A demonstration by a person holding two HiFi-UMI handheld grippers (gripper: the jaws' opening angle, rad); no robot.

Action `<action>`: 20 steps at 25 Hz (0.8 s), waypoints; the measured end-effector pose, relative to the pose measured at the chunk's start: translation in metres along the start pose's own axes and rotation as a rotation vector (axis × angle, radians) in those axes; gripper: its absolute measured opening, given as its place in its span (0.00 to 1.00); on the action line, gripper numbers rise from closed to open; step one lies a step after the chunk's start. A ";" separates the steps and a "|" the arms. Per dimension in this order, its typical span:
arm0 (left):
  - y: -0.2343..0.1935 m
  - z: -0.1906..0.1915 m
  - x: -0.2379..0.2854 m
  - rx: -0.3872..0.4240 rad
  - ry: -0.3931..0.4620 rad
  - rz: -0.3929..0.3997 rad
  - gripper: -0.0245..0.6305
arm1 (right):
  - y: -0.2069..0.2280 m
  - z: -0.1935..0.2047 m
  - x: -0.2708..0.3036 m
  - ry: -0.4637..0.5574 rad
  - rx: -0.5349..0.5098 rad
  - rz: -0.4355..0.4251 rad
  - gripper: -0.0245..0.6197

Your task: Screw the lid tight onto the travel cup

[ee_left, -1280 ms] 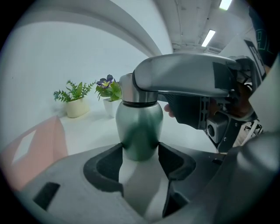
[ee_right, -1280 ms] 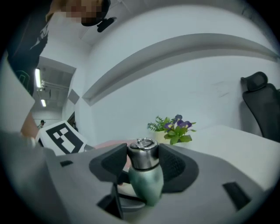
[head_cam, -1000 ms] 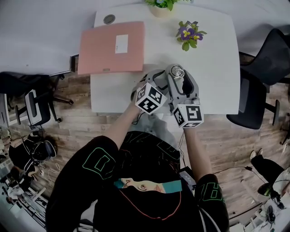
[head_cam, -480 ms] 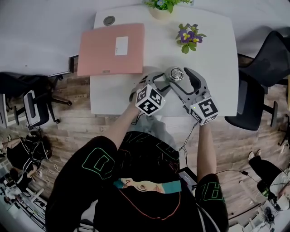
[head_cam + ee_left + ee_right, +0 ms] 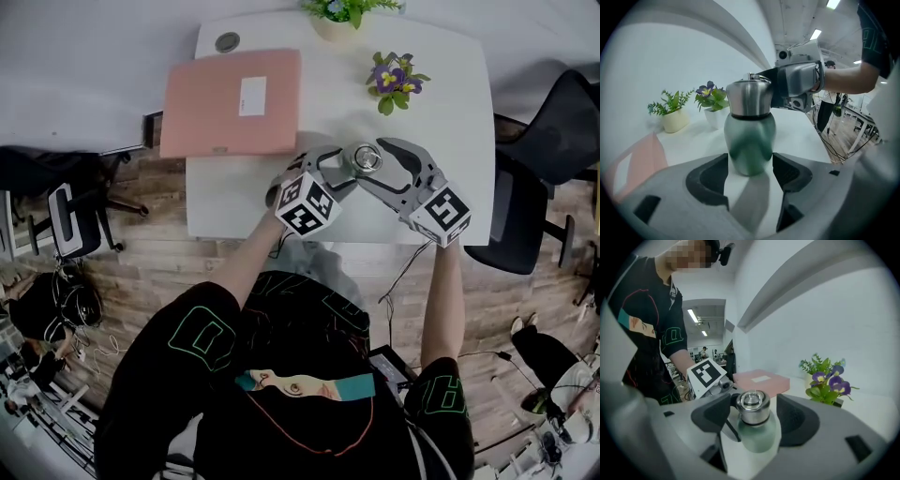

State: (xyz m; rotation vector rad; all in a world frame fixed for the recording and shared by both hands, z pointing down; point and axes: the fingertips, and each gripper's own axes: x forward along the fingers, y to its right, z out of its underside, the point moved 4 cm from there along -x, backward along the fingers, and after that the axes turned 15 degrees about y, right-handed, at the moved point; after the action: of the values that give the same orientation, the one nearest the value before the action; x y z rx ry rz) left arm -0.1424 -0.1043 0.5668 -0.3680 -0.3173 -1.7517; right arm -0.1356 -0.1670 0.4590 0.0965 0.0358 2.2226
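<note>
Jaws on both, which have just been opening, we find apart, gripping nothing: left gripper [image 5: 750, 172] straddles the base of the green travel cup [image 5: 750, 138], right gripper [image 5: 752, 416] its steel lid [image 5: 751, 403], cup upright on the white table [image 5: 244, 192].

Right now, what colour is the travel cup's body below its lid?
The travel cup is green; left gripper view shows it best.

We note a green travel cup [image 5: 750, 140] with silver lid [image 5: 749, 98], a pink folder [image 5: 232, 100], a white desk [image 5: 441, 112], purple flowers [image 5: 392, 75].
</note>
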 end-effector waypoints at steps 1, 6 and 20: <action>0.000 -0.005 0.001 0.002 0.014 0.009 0.51 | 0.001 -0.001 0.002 -0.008 -0.003 -0.014 0.52; -0.001 -0.015 0.004 0.026 0.029 0.036 0.55 | 0.000 -0.003 0.007 -0.034 -0.014 -0.042 0.40; 0.000 -0.011 0.005 0.014 0.052 -0.005 0.54 | -0.017 0.009 0.001 0.206 0.066 0.571 0.40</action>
State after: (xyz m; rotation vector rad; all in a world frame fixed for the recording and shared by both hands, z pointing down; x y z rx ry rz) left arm -0.1445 -0.1129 0.5587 -0.3116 -0.2937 -1.7597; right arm -0.1219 -0.1561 0.4670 -0.1005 0.2187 2.7950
